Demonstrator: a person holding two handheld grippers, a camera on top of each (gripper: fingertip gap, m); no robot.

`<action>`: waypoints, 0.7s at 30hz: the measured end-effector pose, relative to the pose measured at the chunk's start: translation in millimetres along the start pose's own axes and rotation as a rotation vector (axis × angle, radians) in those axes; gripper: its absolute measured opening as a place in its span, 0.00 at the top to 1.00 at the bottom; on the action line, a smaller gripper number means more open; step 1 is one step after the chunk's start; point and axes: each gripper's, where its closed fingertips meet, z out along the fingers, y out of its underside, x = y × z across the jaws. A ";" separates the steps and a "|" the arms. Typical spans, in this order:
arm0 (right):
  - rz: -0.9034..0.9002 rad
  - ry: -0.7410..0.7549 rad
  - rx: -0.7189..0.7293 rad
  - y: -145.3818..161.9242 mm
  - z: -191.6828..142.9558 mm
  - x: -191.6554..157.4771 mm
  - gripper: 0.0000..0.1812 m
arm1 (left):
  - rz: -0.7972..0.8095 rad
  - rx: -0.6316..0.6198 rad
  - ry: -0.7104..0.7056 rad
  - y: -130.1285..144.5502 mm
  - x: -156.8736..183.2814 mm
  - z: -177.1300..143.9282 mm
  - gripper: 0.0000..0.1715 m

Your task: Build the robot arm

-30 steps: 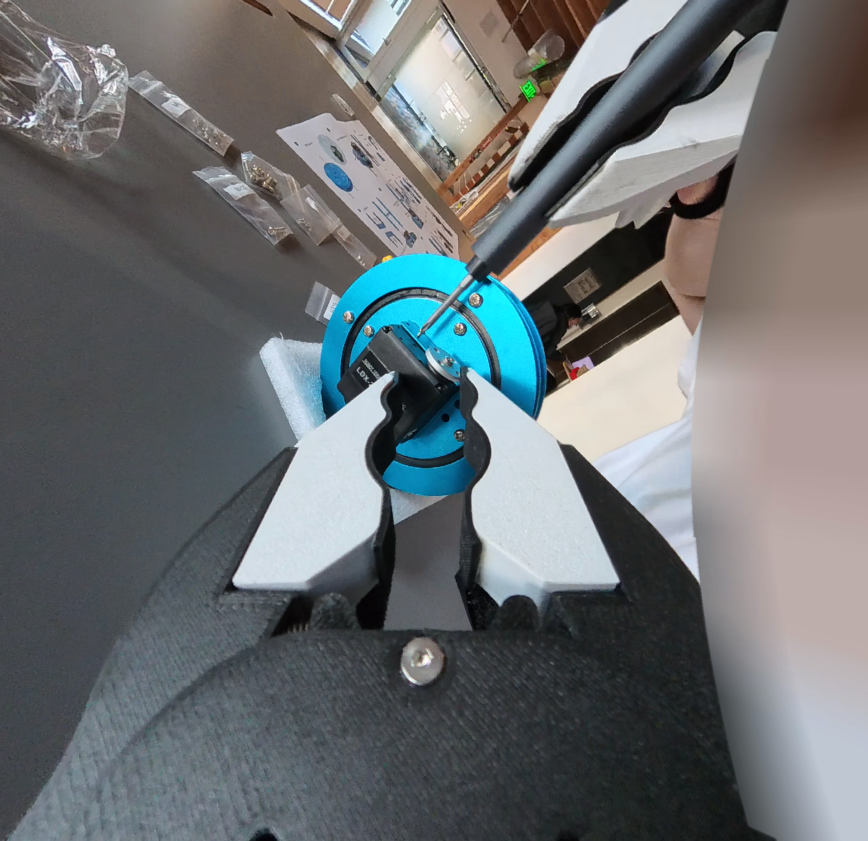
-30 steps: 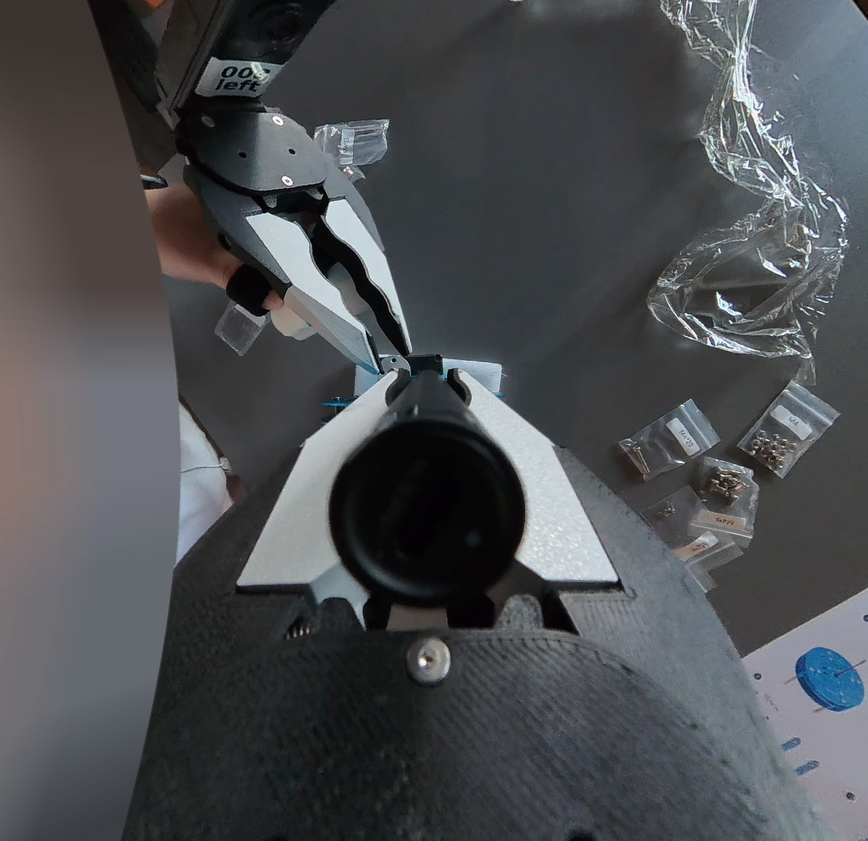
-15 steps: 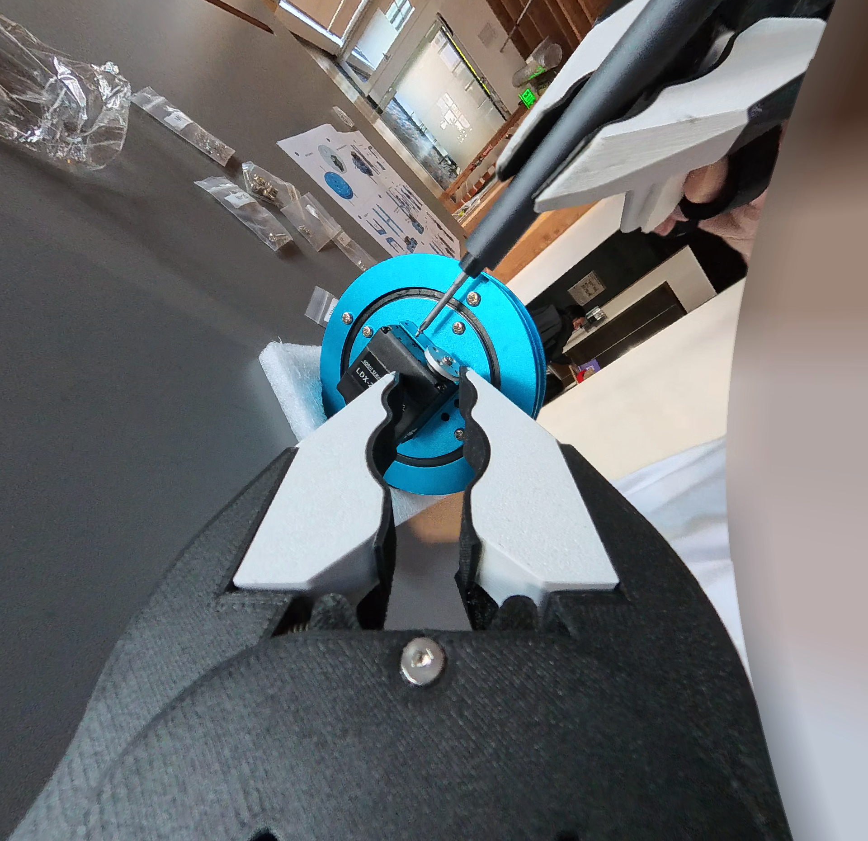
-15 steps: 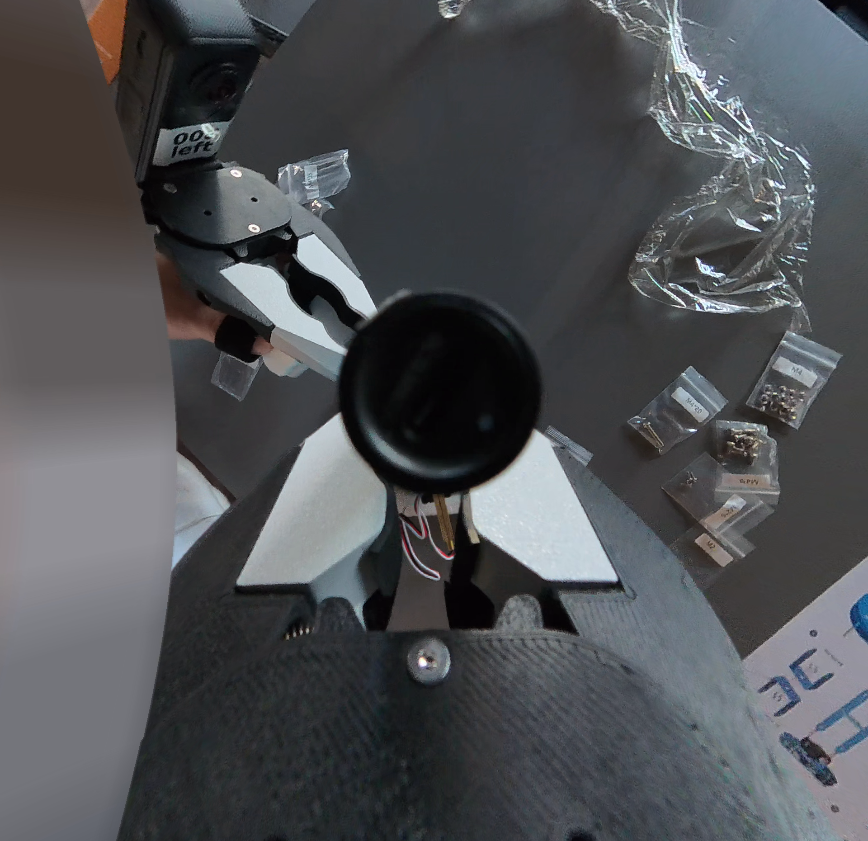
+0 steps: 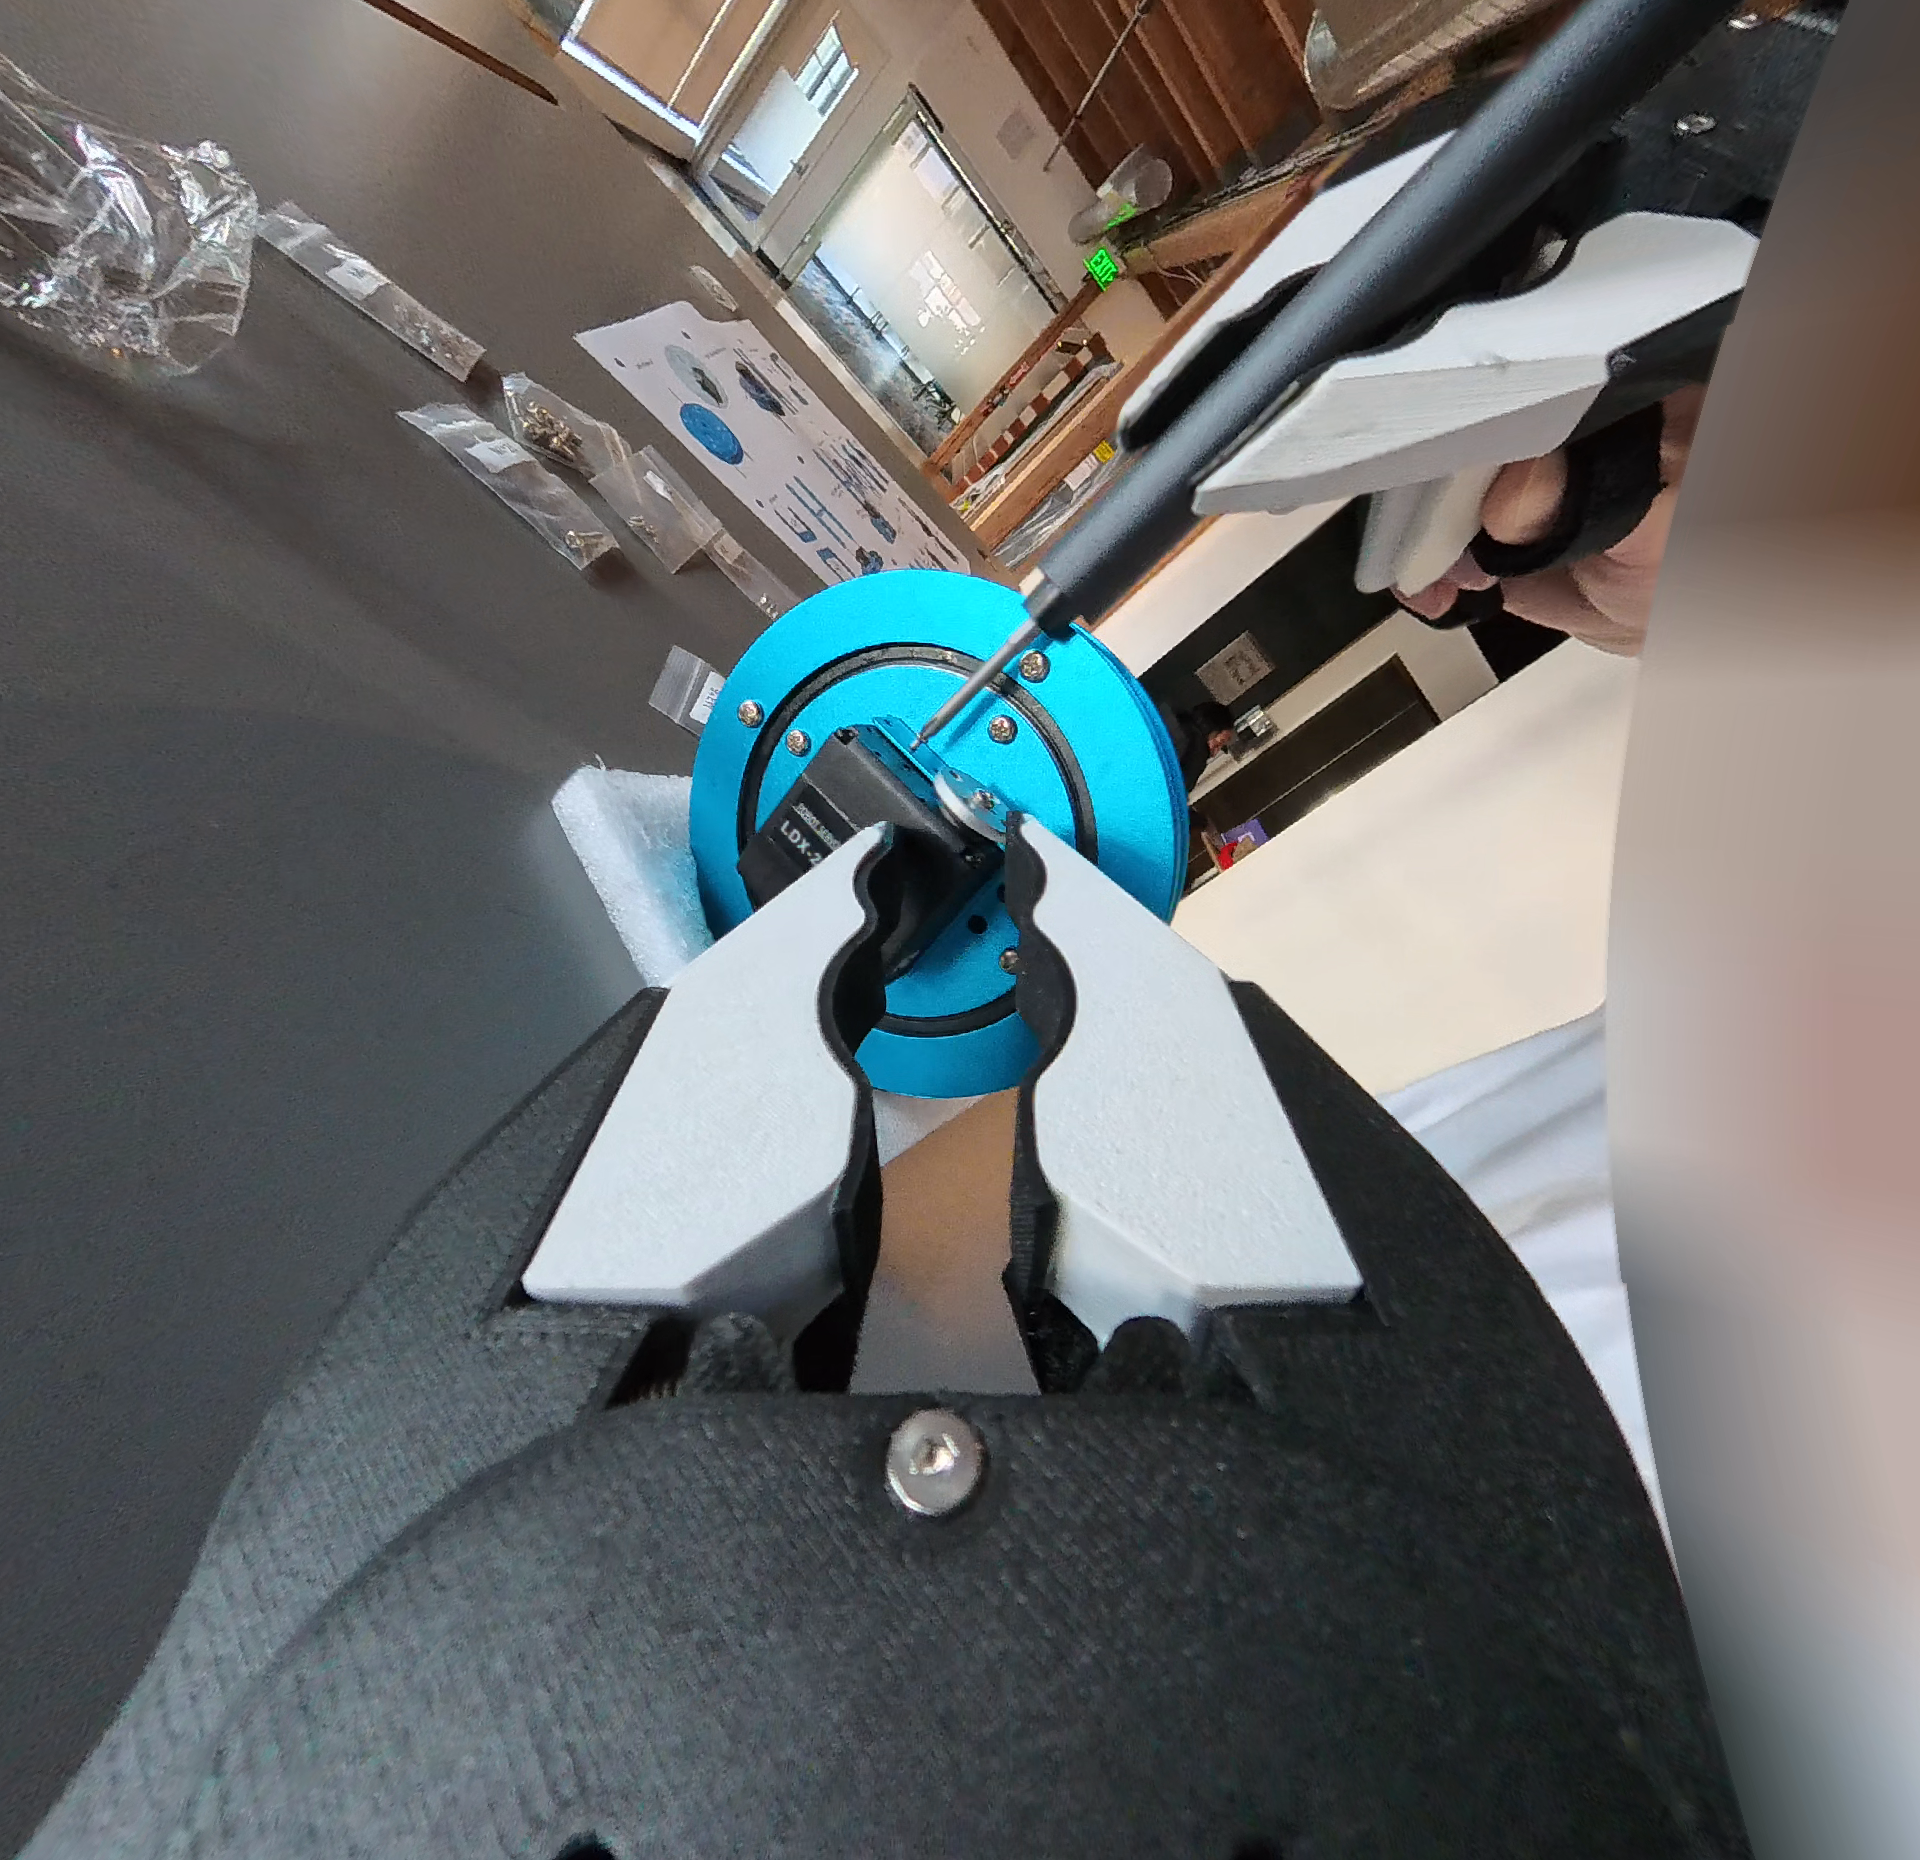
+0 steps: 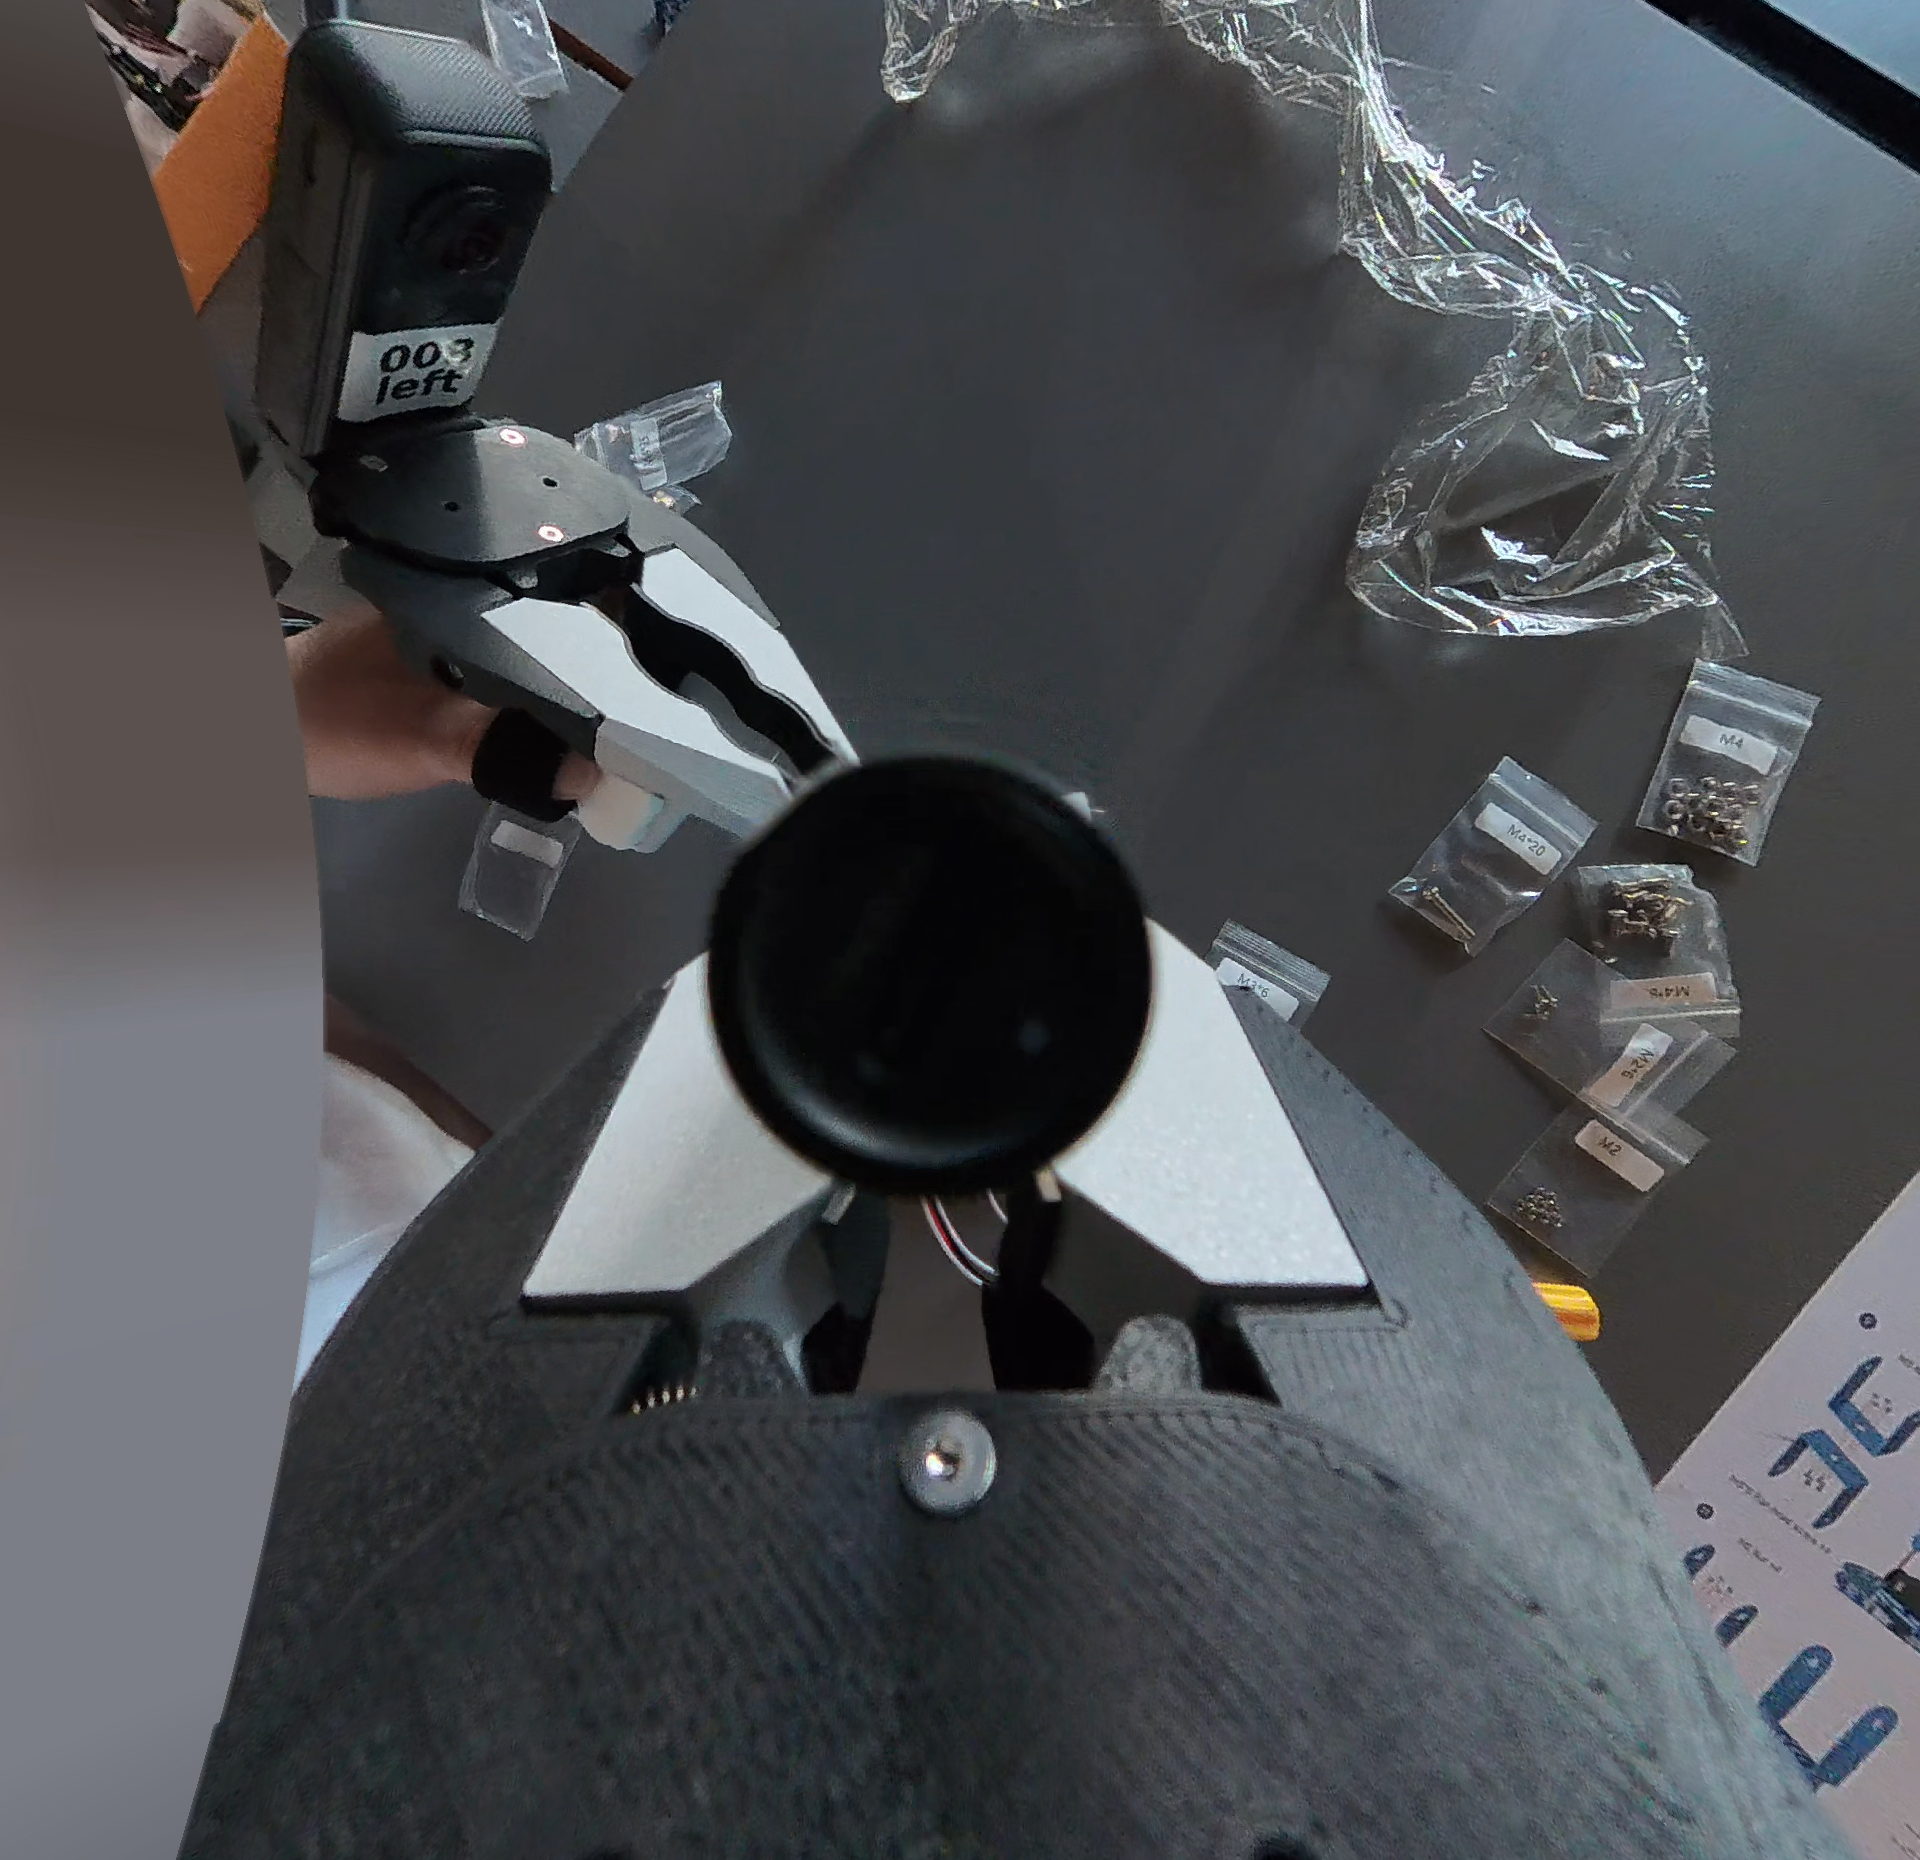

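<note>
Left hand-held gripper (image 5: 940, 854) narrowly parted, clasped black servo (image 5: 831, 818) on blue disc (image 5: 1117, 771). Right hand-held gripper (image 5: 1340, 345) clamped screwdriver (image 5: 1299, 330); tip contact visible left view only.

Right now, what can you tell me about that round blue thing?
The blue disc looks like painted metal, stood on its edge and leaning on white foam. A dark ring circles its face, dotted with small silver screws. A black motor block sits on it, gripped by the left gripper. The screwdriver tip touches beside the block.
</note>
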 end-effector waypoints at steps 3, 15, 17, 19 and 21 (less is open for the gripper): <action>0.000 -0.003 0.006 0.9 -0.7 0.4 0.90 | -0.015 -0.002 0.016 0.1 -1.4 1.2 0.88; -0.017 -0.008 0.017 1.3 -0.7 3.4 0.90 | -0.042 -0.046 0.110 -11.2 -6.5 11.1 0.63; -0.026 -0.006 0.016 1.3 -0.6 3.1 0.90 | -0.058 -0.061 0.183 -18.9 -1.9 11.8 0.62; -0.032 -0.006 0.017 1.5 -0.7 2.8 0.90 | -0.026 -0.131 0.256 -19.1 1.5 11.8 0.61; -0.035 -0.006 0.016 2.0 -1.0 2.3 0.90 | 0.046 -0.194 0.287 -16.5 0.3 12.7 0.61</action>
